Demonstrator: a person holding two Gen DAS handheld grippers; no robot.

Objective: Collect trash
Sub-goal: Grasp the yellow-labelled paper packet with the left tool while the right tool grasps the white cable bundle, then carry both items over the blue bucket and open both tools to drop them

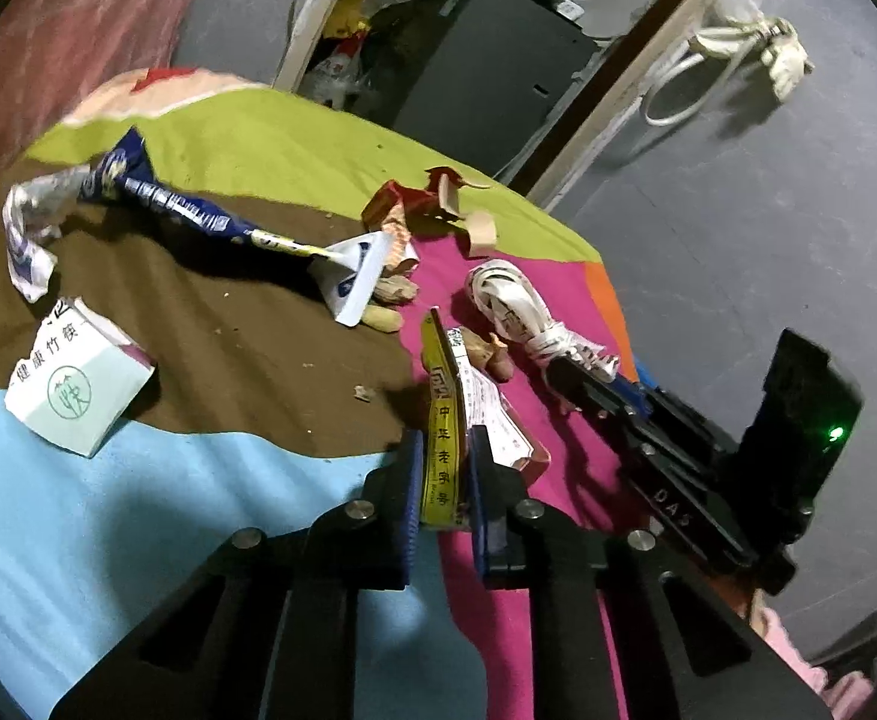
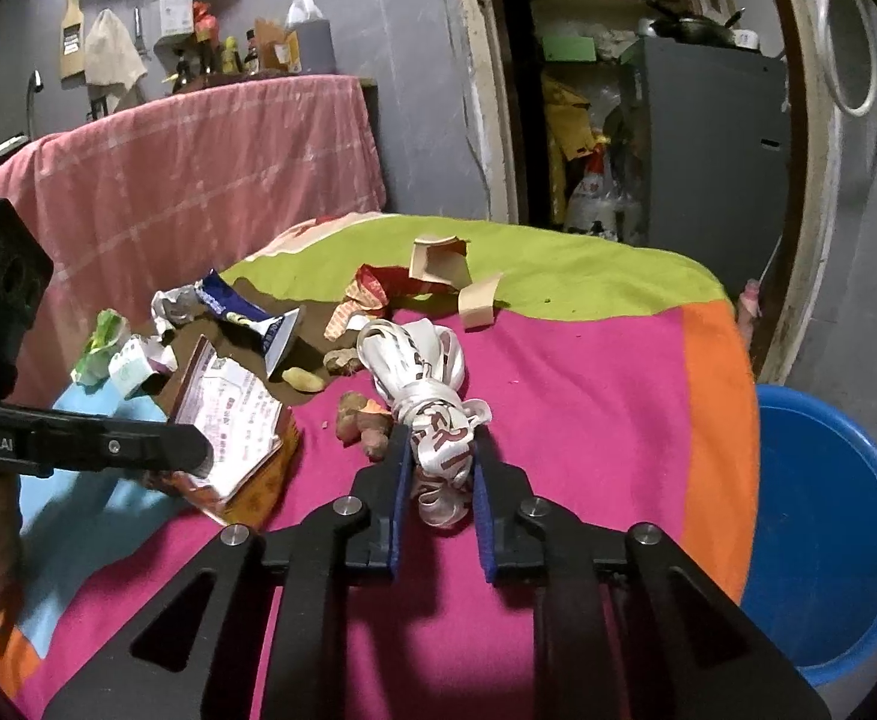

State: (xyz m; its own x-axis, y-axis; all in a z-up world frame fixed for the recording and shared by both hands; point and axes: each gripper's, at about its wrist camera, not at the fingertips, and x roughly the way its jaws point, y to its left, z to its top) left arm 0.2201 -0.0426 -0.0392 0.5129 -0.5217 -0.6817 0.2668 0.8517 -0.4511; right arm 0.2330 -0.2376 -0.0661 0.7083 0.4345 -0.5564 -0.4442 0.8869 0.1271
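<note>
My left gripper (image 1: 443, 450) is shut on a flat yellow snack wrapper (image 1: 441, 420) with Chinese print, held edge-up just above the cloth; it also shows in the right wrist view (image 2: 234, 426). My right gripper (image 2: 438, 450) is shut on a knotted white ribbon bundle (image 2: 420, 378) lying on the pink patch; the bundle also shows in the left wrist view (image 1: 510, 306). More trash lies on the table: a blue and white wrapper (image 1: 162, 198), a white paper box (image 1: 72, 384), torn red and tan cardboard (image 1: 432, 204) and peanut shells (image 1: 390, 294).
The table carries a patchwork cloth (image 2: 588, 360) of pink, green, brown, blue and orange. A blue plastic basin (image 2: 828, 528) stands on the floor right of the table. A pink-covered counter (image 2: 198, 162) is behind, and an open doorway with a grey cabinet (image 2: 708, 138).
</note>
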